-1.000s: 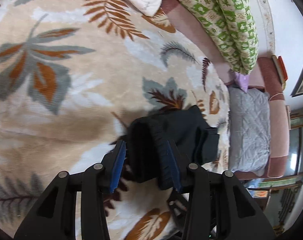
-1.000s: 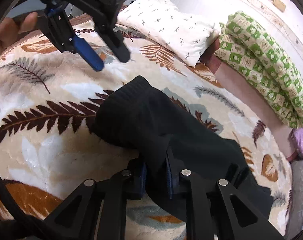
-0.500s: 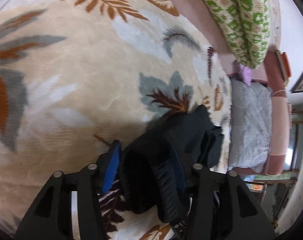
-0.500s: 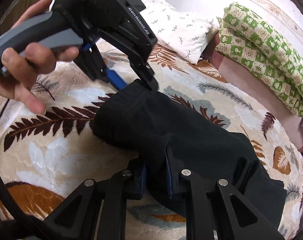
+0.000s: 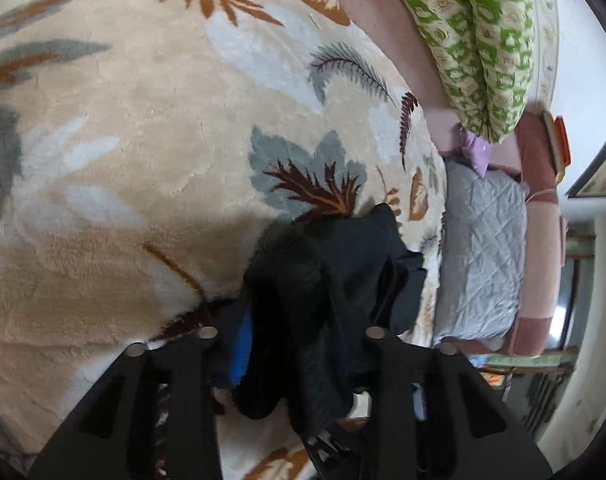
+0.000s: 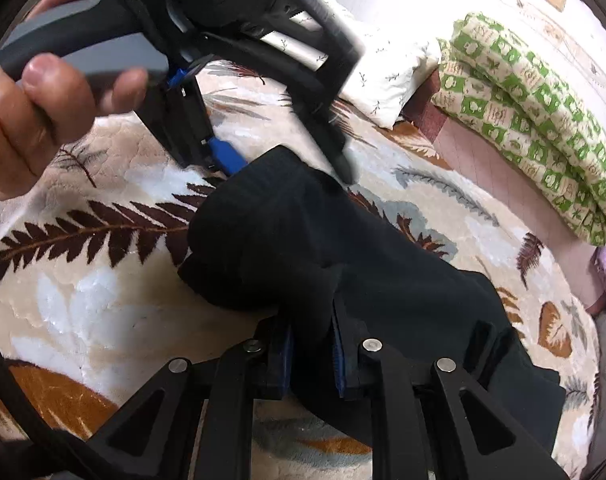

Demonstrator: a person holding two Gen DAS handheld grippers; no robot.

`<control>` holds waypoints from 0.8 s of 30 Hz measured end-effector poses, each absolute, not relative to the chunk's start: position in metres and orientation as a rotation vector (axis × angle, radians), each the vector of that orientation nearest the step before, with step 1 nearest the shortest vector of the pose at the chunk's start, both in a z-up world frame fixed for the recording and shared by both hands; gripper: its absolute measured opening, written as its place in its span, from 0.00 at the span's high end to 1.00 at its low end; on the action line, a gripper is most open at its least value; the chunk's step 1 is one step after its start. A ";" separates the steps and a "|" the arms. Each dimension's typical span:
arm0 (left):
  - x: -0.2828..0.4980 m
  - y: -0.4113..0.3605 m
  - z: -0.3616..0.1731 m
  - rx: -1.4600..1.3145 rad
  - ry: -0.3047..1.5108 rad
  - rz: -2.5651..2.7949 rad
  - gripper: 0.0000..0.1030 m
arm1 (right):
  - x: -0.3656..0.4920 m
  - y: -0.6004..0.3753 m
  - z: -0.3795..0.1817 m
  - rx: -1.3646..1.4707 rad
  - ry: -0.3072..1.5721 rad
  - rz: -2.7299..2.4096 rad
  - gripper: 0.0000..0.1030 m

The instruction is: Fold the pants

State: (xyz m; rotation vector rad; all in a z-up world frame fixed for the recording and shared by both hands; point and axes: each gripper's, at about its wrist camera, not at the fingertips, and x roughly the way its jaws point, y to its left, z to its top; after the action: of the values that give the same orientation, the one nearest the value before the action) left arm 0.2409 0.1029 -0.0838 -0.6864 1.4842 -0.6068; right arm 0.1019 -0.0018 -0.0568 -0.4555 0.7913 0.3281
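The black pants [image 6: 343, 264] lie bunched on a leaf-patterned blanket [image 6: 103, 300]. My right gripper [image 6: 311, 354] is shut on a fold of the pants near their near edge. My left gripper [image 5: 299, 344] straddles the far end of the pants [image 5: 335, 280] with its jaws wide apart; the cloth sits between the blue pads. It also shows in the right wrist view [image 6: 287, 160], held by a hand, its fingers on either side of the pants' top edge.
A white pillow [image 6: 387, 76] and a green-and-cream quilt [image 6: 543, 120] lie at the bed's far side. A grey quilted pad [image 5: 483, 252] and a pink bed edge [image 5: 383, 28] border the blanket.
My left gripper has come down over the far end of the pants, which now fill the gap between its fingers. My right gripper keeps its hold.
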 end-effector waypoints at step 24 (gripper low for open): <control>0.228 0.081 -0.034 -0.783 1.469 -0.539 0.75 | 0.098 -0.040 -0.026 -0.252 0.740 0.329 0.70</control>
State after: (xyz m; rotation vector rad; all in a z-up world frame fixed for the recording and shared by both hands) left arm 0.2280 0.0805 -0.0338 -0.7829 1.4685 -0.5388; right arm 0.0979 -0.0401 -0.0256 -0.2523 0.7399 0.3292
